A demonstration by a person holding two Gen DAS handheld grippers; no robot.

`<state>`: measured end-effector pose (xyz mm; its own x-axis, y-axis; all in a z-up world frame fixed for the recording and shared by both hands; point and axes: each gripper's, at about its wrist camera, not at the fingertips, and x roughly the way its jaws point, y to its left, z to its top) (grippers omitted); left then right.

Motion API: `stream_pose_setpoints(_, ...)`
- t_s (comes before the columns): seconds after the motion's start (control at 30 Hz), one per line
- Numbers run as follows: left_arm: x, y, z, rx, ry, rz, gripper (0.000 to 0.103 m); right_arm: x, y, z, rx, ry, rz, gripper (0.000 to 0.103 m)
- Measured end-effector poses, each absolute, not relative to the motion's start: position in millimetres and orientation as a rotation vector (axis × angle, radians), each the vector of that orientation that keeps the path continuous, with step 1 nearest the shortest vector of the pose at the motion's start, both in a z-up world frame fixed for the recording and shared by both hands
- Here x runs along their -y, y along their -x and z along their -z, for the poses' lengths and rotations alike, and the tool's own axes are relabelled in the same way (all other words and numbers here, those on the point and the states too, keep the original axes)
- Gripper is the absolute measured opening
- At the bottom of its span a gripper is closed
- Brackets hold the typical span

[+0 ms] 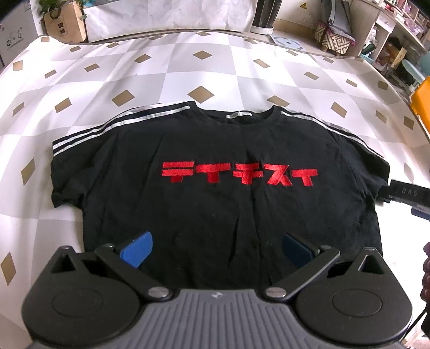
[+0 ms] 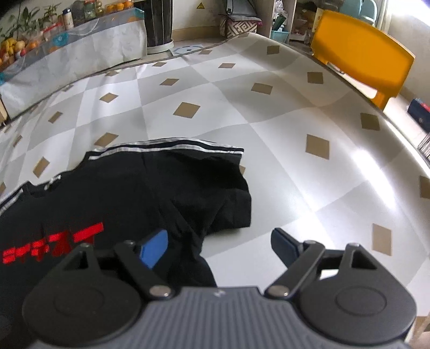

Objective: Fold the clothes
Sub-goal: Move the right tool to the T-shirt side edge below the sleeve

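Here, the shirt (image 1: 215,204) lies limp and light; pinch hem or sleeve (image 2: 212,185). Both tools, left (image 1: 216,248) and right (image 2: 219,245), gape empty.

Lived-in home room, checkered cloth-covered bench (image 2: 268,120), orange plastic chair (image 2: 360,51), cluttered shelves (image 1: 397,32), fruit and jars on side counter (image 2: 40,35), potted plants (image 1: 51,8)

The black T-shirt (image 1: 215,193) carries red Japanese katakana letters (image 1: 239,174) across its chest. On the black part (image 1: 409,193) at the right edge stands "DAS".
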<state>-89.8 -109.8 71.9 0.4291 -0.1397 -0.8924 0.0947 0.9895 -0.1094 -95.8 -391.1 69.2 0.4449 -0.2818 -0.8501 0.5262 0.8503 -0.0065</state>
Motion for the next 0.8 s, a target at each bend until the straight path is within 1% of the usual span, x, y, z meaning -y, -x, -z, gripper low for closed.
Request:
stream_pose_setpoints(0.17, 109, 89, -70, -1.129, 0.042, 0.141, 0.103, 423, 101, -63, -0.959, -0.444, 0.461, 0.08)
stream_pose_setpoints(0.23, 108, 88, -70, -1.127, 0.05, 0.14, 0.103, 436, 104, -60, -0.942, -0.514, 0.451, 0.075)
stream_pose_setpoints(0.27, 108, 88, -71, -1.126, 0.052, 0.141, 0.103, 441, 105, -59, -0.937, -0.534, 0.455, 0.075)
stream_pose_setpoints(0.47, 106, 87, -73, -1.121, 0.062, 0.142, 0.103, 462, 109, -52, -0.885, -0.61, 0.466, 0.069)
stream_pose_setpoints(0.53, 105, 86, -72, -1.121, 0.064, 0.135, 0.103, 464, 108, -47, -0.883, -0.617, 0.465, 0.064)
stream_pose_setpoints(0.67, 104, 85, -70, -1.135, 0.061, 0.124, 0.103, 460, 102, -39, -0.892, -0.608, 0.47, 0.059)
stream_pose_setpoints(0.8, 104, 84, -69, -1.139, 0.059, 0.127, 0.103, 457, 98, -30, -0.9, -0.626, 0.477, 0.052)
